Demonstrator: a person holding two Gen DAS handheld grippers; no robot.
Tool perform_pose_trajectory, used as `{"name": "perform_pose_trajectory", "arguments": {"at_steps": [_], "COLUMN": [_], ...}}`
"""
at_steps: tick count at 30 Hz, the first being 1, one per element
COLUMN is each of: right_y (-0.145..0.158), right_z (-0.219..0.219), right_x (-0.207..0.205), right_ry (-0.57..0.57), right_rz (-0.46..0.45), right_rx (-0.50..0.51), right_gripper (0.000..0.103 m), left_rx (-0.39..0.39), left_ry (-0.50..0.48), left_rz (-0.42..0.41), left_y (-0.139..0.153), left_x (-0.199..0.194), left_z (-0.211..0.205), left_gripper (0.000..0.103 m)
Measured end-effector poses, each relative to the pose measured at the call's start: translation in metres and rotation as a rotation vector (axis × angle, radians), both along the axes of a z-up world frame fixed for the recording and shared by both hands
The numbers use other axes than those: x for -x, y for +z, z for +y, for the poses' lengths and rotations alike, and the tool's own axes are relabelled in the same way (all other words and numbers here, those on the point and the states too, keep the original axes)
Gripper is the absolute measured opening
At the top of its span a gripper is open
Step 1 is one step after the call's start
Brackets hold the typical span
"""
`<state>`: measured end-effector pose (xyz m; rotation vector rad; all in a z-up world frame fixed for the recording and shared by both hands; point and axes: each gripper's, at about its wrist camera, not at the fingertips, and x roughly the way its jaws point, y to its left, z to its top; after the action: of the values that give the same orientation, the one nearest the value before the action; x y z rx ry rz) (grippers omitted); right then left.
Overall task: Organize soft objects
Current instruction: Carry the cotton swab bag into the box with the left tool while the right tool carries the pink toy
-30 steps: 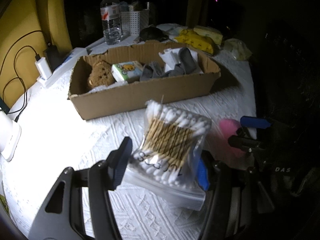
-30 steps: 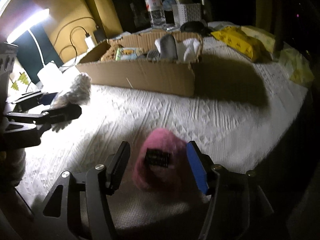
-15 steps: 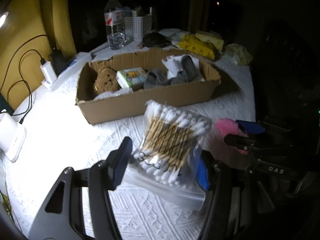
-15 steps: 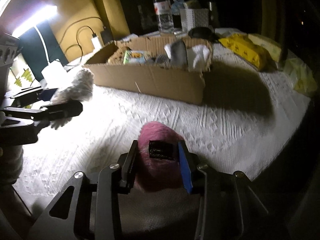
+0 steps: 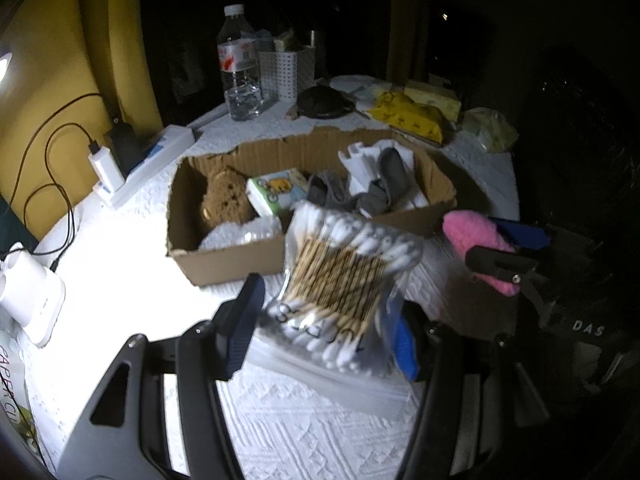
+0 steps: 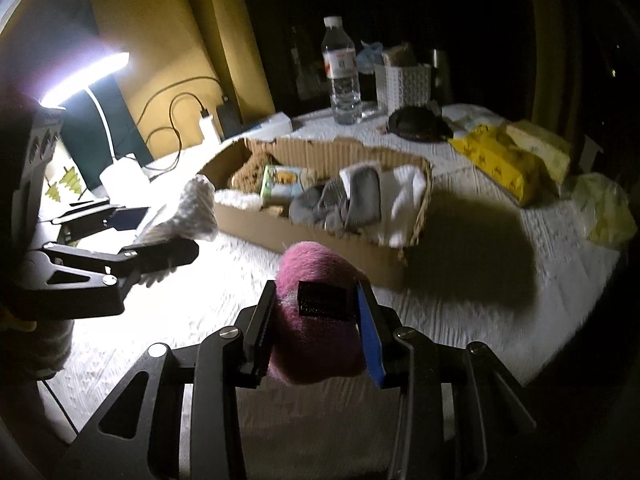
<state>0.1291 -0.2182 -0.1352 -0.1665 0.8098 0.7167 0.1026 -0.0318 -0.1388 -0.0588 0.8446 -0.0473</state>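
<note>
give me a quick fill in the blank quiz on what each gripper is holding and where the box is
1. The right gripper is shut on a fluffy ____ puff.
2. The left gripper holds a clear bag of cotton ____.
3. The grey socks lie inside the ____ box.
4. Behind the box stands a clear water ____.

Missing words: pink; swabs; cardboard; bottle

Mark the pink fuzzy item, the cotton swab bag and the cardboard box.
pink fuzzy item (image 6: 316,276), right wrist view, on its fuzzy top above the black label.
cotton swab bag (image 5: 340,276), left wrist view, on the bundle of wooden sticks.
cardboard box (image 5: 236,258), left wrist view, on its near outer wall.
</note>
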Motion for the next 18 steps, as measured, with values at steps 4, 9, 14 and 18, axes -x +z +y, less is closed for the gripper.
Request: {"name": "perform_pose_trajectory", "arguments": {"at_steps": [4, 9, 14, 18], "right_y": [0.009, 0.015, 0.017, 0.017], "right_z": [0.003, 0.008, 0.015, 0.019], "right_x": [-0.009, -0.019, -0.03, -0.039], "right_ry": [0.012, 0.024, 0.034, 0.037], "right_rz": [-0.018, -0.031, -0.034, -0.035], "right_rx": [-0.011, -0.018, -0.02, -0.027], "right_gripper": [0.04, 0.04, 0.04, 0.04], "left_rx": [-0.003, 0.001, 0.004, 0.004], "left_ry": [0.004, 0.01, 0.012, 0.015], "left_rz": [-0.007, -0.011, -0.009, -0.007], "left_y": [0.003, 0.004, 0.003, 0.001], "left_x": [-0.01, -0.021, -0.031, -0.042], "left_z": [0.002, 0.004, 0.006, 0.008], "left_gripper": [0.059, 0.059, 0.059, 0.059]}}
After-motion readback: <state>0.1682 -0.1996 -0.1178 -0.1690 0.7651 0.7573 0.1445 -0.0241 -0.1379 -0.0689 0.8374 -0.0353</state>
